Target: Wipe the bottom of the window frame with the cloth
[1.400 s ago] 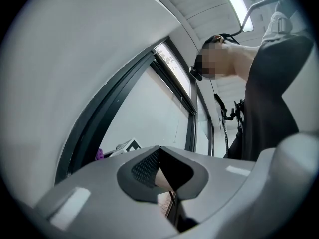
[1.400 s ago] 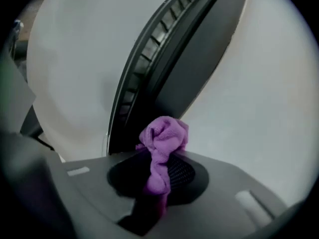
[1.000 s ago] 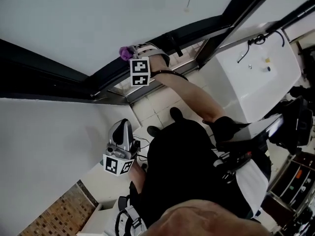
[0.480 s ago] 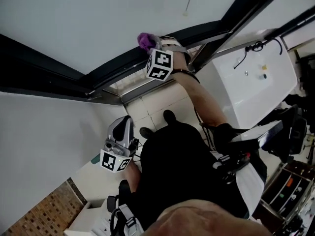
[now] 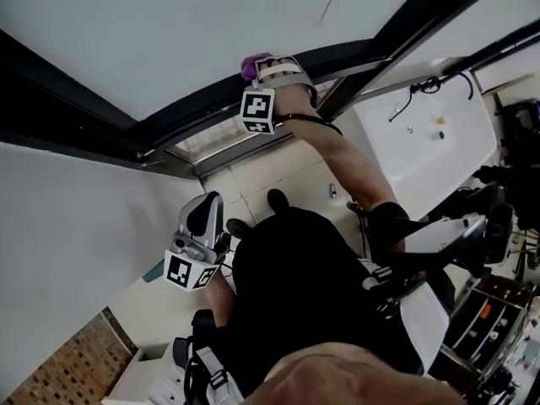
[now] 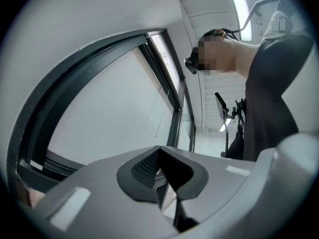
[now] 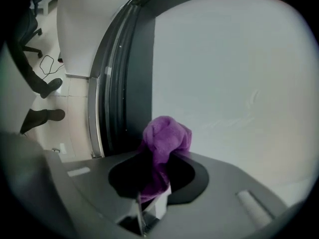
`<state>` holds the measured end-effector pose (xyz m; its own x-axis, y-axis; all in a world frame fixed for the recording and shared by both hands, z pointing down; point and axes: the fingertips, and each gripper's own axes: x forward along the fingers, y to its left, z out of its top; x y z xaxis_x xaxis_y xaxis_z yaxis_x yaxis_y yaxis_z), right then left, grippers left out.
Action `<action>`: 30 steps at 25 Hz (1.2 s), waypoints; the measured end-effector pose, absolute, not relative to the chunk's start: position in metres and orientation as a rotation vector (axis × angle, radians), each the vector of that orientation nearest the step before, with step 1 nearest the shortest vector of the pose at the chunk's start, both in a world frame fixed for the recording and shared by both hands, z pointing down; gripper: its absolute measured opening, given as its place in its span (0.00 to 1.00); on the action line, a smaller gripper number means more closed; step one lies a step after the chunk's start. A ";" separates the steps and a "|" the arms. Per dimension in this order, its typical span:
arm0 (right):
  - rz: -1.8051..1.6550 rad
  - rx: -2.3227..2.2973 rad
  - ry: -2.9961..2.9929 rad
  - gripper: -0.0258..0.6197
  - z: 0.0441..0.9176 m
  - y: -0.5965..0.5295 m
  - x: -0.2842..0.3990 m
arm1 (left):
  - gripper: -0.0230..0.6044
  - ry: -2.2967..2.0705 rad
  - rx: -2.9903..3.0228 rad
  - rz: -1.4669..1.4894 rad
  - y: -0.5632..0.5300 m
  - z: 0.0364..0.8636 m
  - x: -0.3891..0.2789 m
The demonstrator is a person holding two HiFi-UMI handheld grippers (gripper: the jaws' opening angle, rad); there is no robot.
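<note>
right gripper (image 7: 154, 183) shifted along window frame (image 7: 127, 83), cloth (image 7: 165, 136) seemingly touching

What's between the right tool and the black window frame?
The purple cloth. The right tool is shut on it, and in the right gripper view the cloth bunches out toward the window frame.

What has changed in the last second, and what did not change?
The right tool, shut on the purple cloth, slid right along the bottom window frame, toward the upright bar. The left tool, shut and empty, stayed low.
</note>
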<state>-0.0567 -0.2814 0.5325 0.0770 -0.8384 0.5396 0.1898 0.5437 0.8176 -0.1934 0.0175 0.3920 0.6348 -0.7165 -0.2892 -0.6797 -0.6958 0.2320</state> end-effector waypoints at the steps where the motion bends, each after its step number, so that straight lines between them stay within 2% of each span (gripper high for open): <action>1: -0.850 0.642 -1.264 0.13 0.533 -0.277 -0.055 | 0.04 -1.174 2.748 -0.555 0.018 0.393 -0.194; 8: -0.649 0.471 -1.373 0.15 0.563 -0.183 -0.023 | 0.04 -1.149 2.750 -0.552 0.017 0.396 -0.194; 12: -0.627 0.558 -1.594 0.15 0.531 -0.141 -0.026 | 0.04 -1.143 2.733 -0.538 0.012 0.404 -0.197; 17: -0.732 0.799 -1.687 0.15 0.455 -0.207 -0.032 | 0.04 -1.125 2.756 -0.554 0.014 0.398 -0.191; 23: -0.537 0.702 -1.715 0.15 0.495 -0.281 -0.043 | 0.04 -1.151 2.749 -0.576 0.020 0.396 -0.192; 30: -0.565 0.648 -1.676 0.15 0.498 -0.255 -0.035 | 0.04 -1.158 2.742 -0.576 0.021 0.398 -0.193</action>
<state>-0.0353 -0.2551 0.4981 -0.1532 -0.6857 0.7116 -0.1154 0.7276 0.6763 -0.1931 0.0213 0.3979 0.6372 -0.7096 -0.3008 -0.6680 -0.7031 0.2438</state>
